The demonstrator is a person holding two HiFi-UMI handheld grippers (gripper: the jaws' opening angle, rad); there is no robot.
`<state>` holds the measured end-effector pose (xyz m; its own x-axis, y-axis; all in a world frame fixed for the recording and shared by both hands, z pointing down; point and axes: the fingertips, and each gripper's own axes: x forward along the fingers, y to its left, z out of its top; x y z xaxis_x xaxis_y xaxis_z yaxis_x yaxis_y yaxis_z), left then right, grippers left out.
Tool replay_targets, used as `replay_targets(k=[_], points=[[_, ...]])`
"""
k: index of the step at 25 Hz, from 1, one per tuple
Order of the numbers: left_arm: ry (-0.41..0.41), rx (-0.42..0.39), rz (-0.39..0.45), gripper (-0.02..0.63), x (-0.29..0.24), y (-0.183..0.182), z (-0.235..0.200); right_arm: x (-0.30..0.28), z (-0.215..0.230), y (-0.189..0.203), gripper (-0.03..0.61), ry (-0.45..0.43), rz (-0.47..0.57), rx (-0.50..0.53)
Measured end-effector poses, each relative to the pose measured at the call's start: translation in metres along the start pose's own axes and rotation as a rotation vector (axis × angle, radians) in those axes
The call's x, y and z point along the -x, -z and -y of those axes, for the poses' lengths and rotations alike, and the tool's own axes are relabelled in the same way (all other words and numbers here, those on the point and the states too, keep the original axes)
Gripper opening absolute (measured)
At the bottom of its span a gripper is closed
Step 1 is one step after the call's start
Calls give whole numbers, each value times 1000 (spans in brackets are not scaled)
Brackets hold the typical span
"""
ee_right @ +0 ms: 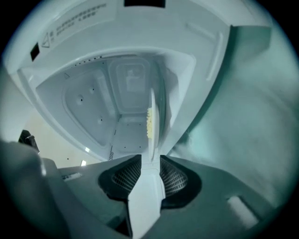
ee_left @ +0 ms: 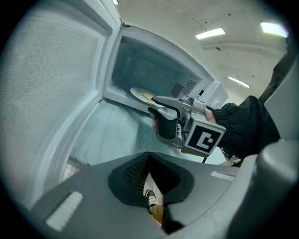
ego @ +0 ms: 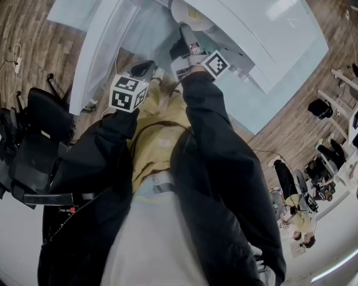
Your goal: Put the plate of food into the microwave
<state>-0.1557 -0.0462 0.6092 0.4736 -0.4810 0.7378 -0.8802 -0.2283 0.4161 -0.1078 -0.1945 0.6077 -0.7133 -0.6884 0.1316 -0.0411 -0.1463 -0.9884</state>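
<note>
The white microwave (ego: pixel 268 50) stands with its door (ego: pixel 100 44) swung wide to the left. My right gripper (ego: pixel 187 33) is shut on the rim of a white plate (ego: pixel 190 14) and holds it at the mouth of the cavity (ee_right: pixel 107 102). In the right gripper view the plate (ee_right: pixel 152 126) shows edge-on between the jaws of the right gripper (ee_right: pixel 150 163), with yellow food (ee_right: pixel 149 123) on it. The left gripper view shows the plate (ee_left: pixel 142 96) just inside the opening. My left gripper (ego: pixel 146 68) hangs lower, beside the door (ee_left: pixel 51 93), shut on nothing.
The microwave sits on a pale teal tabletop (ego: pixel 263 106). A black chair (ego: pixel 33 145) stands on the wooden floor at the left. Other people (ego: pixel 302 212) are at the far right. My own body fills the lower middle of the head view.
</note>
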Motion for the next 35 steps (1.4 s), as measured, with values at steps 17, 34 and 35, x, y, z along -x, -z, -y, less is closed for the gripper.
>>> replay_targets(k=[17, 34, 35], points=[[4, -106, 148, -1, 30, -60, 56, 105, -39, 46, -6, 180, -200, 541], [57, -430, 466, 0, 87, -200, 194, 169, -264, -8, -5, 80, 10, 1476], [59, -444, 477, 0, 90, -202, 196, 170, -270, -6, -5, 78, 19, 1501]])
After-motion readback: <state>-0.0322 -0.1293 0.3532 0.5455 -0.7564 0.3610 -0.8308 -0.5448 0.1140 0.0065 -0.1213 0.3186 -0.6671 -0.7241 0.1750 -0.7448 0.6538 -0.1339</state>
